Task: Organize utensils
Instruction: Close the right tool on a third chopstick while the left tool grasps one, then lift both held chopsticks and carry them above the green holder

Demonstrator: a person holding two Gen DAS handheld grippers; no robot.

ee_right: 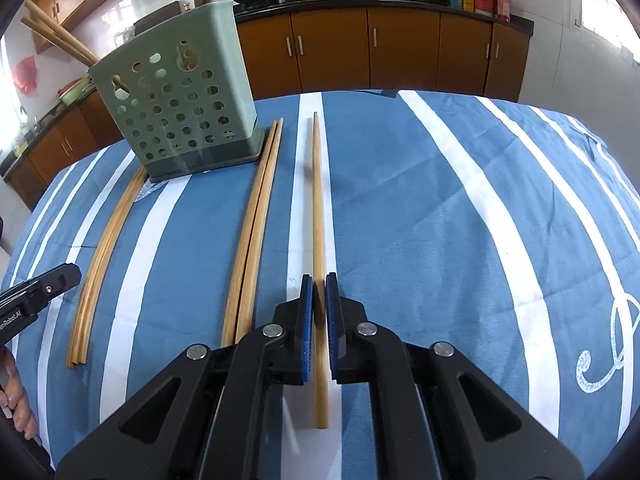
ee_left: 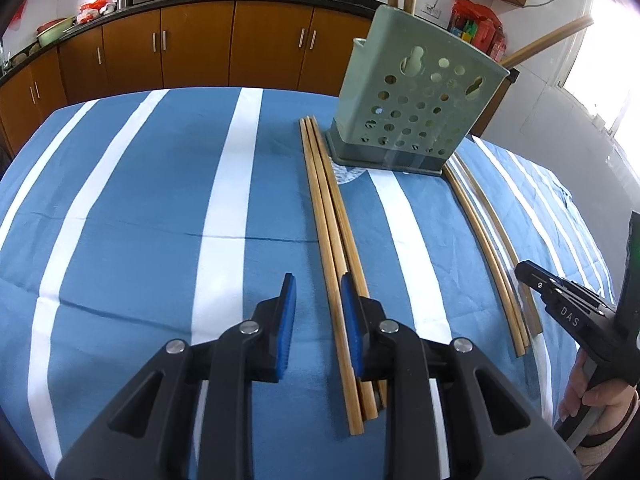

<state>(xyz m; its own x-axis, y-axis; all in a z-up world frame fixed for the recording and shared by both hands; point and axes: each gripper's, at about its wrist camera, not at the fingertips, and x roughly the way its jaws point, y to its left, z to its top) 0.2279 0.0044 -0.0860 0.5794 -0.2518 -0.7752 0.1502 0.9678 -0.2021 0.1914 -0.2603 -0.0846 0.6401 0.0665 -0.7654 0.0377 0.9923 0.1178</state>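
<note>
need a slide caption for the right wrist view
Right tongs shut on a single wooden chopstick lying on the blue-and-white striped tablecloth, beside a perforated green plastic utensil holder.

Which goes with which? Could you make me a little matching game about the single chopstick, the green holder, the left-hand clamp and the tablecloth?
Things:
1. single chopstick
2. green holder
3. left gripper
4. tablecloth

Descriptions:
a. blue with white stripes
b. stands on the table, its wall full of round holes
c. pinched between the pads of the shut right gripper
d. jaws open, low over a bundle of three chopsticks

Pairs: 1-c, 2-b, 3-d, 4-a
</note>
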